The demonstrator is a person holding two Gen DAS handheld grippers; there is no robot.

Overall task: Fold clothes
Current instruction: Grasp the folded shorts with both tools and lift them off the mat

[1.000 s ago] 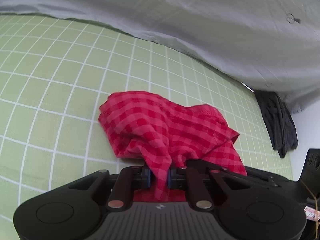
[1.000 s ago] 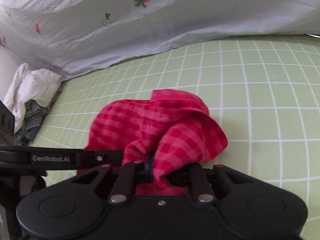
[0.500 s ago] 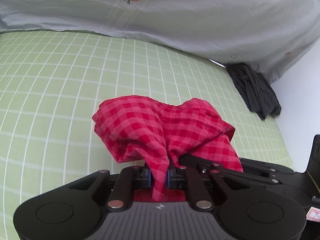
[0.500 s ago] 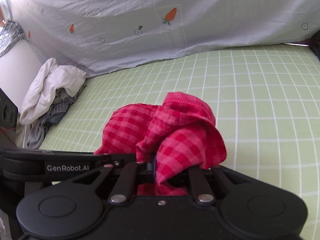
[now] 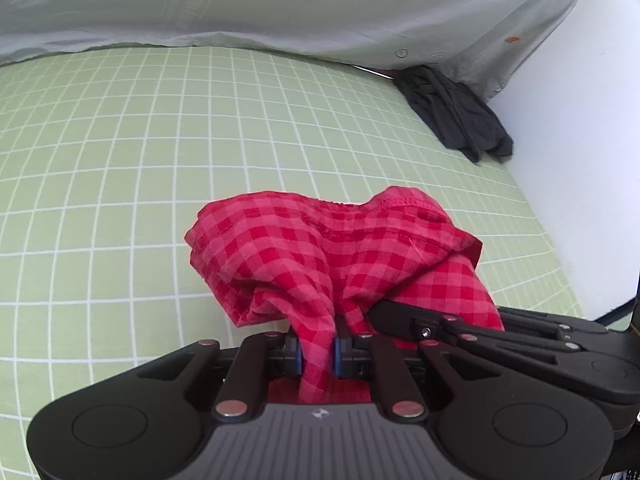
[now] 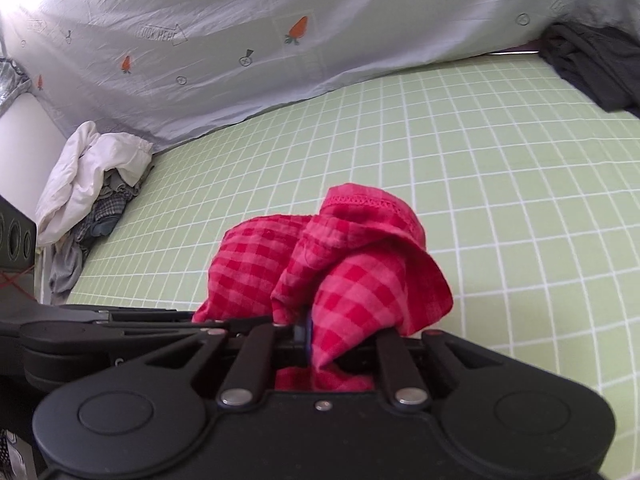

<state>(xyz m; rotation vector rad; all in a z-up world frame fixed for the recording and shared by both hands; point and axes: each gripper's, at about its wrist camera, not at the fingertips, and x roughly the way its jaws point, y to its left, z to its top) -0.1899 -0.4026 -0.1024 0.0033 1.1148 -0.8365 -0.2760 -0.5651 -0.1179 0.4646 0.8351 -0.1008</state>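
Note:
A red checked garment (image 5: 320, 248) hangs bunched above the green grid sheet (image 5: 120, 160). My left gripper (image 5: 316, 354) is shut on a fold of it, the cloth pinched between its blue pads. In the right wrist view the same red checked garment (image 6: 344, 264) drapes over my right gripper (image 6: 312, 338), which is shut on another fold; the cloth hides its right pad. The right gripper's black body (image 5: 500, 332) lies close beside the left one. The left gripper's body (image 6: 100, 324) shows at the left of the right wrist view.
A pale grey quilt with carrot prints (image 5: 280, 8) lies across the far side of the bed. A dark garment (image 5: 456, 116) hangs at the bed's right edge. A heap of white and grey clothes (image 6: 88, 184) sits at the left edge by a white wall.
Both grippers have pulled back and risen with the red garment in them. The far quilt and the side heaps have shrunk into the distance, and more green sheet shows ahead.

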